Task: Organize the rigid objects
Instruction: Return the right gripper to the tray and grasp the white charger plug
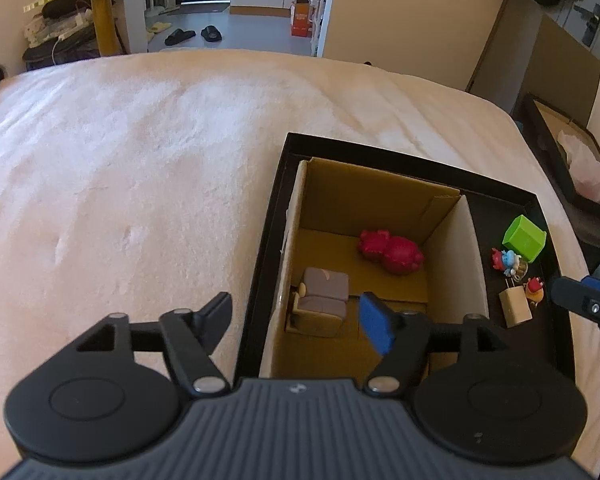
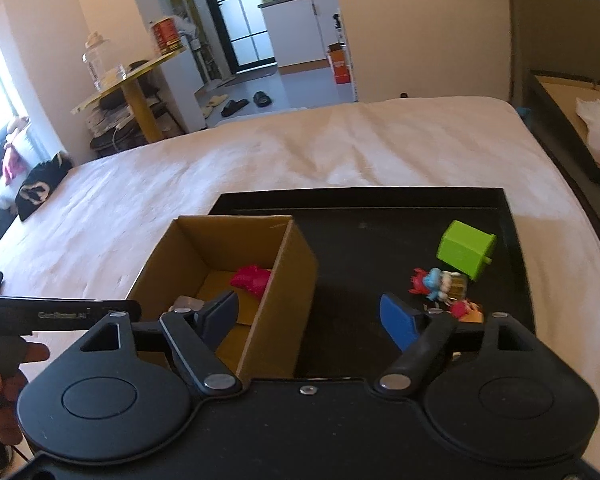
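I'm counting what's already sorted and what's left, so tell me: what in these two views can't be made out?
- Right wrist view: the grey item in the cardboard box is mostly hidden by the right gripper finger and the box wall.
- Right wrist view: the red toy is partly cut by the box wall.
- Both views: the small figurines are too small and blurred to identify.
- Left wrist view: the left gripper body hides the box's near end.

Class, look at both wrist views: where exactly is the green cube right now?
The green cube lies on the black tray, outside the cardboard box and to its right in both views, just beyond the small blue and red figure.
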